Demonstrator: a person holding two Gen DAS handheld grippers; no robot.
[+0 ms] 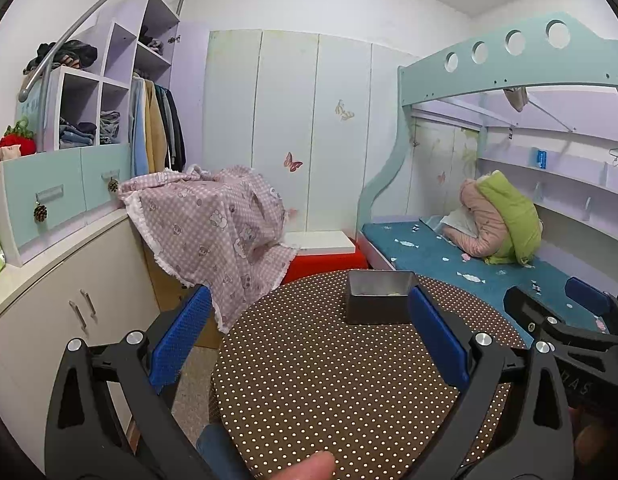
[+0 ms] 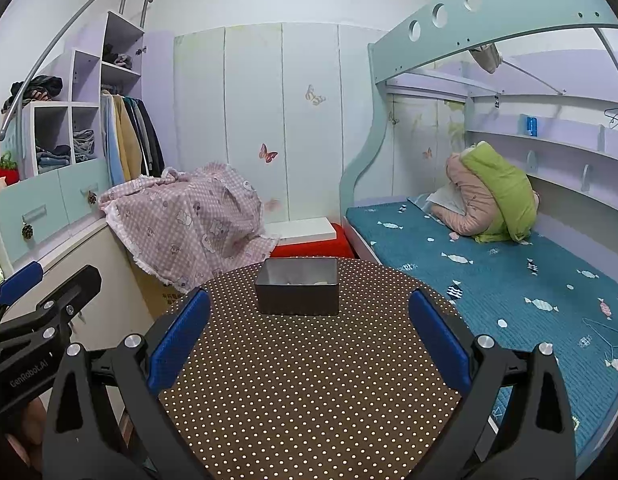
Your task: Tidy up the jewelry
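A child's bedroom with pale wardrobe doors, a teal bunk bed (image 2: 489,280) and a pink checked cloth (image 2: 189,224) draped over furniture surrounds a round desk covered in brown cloth with white polka dots (image 2: 309,380). Near the far edge of the desk stands a small open rectangular dark metal tin (image 2: 297,294); a few pale small pieces lie inside, too small to identify, and no other jewelry shows on the desk. The left hand-held gripper (image 1: 309,340) hovers above the near part of the desk with its blue-padded jaws spread wide and empty, the tin just ahead by its right pad. The right hand-held gripper (image 2: 309,340) is likewise wide open and empty, pointed squarely at the tin. The step in hand appears to be approaching the tin. To do it well, one gripper should likely steady the tin by its wall while the other reaches in from above, closing gently on one piece, since the light tin may slide on the cloth.
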